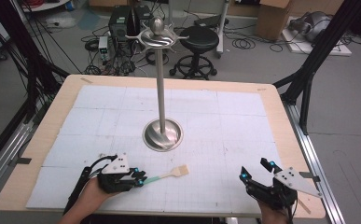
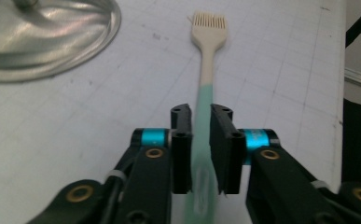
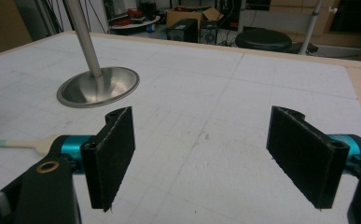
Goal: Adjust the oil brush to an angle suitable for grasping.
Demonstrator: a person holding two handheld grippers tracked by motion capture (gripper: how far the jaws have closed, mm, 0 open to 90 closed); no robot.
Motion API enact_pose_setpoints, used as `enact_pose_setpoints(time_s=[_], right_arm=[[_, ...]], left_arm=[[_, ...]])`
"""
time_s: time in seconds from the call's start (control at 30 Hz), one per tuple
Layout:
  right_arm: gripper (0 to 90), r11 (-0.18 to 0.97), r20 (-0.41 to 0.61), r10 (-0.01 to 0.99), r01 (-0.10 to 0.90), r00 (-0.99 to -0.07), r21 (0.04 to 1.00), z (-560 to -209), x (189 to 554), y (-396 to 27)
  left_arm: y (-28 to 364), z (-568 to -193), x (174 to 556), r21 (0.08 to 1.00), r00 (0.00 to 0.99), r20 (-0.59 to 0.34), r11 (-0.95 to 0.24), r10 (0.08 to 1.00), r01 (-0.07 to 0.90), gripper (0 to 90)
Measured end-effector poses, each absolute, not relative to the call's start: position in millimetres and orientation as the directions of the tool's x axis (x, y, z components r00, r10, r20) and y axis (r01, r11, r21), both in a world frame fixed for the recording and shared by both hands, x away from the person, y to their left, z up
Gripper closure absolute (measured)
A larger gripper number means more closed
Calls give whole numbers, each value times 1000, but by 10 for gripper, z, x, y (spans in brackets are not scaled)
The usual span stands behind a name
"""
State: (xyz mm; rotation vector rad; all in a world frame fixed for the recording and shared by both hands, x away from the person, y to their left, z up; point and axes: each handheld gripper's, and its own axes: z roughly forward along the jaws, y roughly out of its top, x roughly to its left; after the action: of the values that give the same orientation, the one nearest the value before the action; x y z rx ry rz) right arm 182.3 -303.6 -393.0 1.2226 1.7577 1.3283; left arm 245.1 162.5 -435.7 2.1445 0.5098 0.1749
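the left gripper (image 1: 141,179) has its jaws closed on the pale green handle of a cream basting brush with a flat bristle head (image 2: 207,51), which lies on the white gridded table mat (image 1: 215,116) near the tall silver metal stand with a round base (image 1: 162,134). the right gripper (image 1: 253,171) hangs wide open, holding nothing.

a cream pastry brush (image 1: 172,174) with a green handle end is laid flat near the steel stand (image 1: 162,133), gripped at the handle.
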Motion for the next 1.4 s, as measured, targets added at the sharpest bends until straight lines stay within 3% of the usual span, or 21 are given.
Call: enact_pose_setpoints(time_s=[0.07,0.23,0.47,0.73,1.1,1.4], right_arm=[[221,79,49,919,305,-392,949,-3932,1833,-3022],[221,85,45,918,306,-394,948,-3934,1841,-2999],[221,79,51,919,310,-391,947,-3943,1840,-3006],[225,90,49,912,315,-407,945,-3947,1868,-2958],[303,114,55,881,324,-469,939,-3947,1936,-2831],[305,107,59,886,327,-460,939,-3950,1911,-2868]], left_arm=[[1695,-4372,2391,805,907,-74,-512,415,300,877],[1699,-4424,2287,781,915,-78,-547,395,303,884],[1707,-4457,2297,768,898,-67,-552,436,325,884],[1777,-4446,2464,764,817,-37,-511,575,395,862],[1746,-4470,2764,780,697,29,-452,717,432,864],[2064,-4416,2906,808,589,11,-354,808,471,829]])
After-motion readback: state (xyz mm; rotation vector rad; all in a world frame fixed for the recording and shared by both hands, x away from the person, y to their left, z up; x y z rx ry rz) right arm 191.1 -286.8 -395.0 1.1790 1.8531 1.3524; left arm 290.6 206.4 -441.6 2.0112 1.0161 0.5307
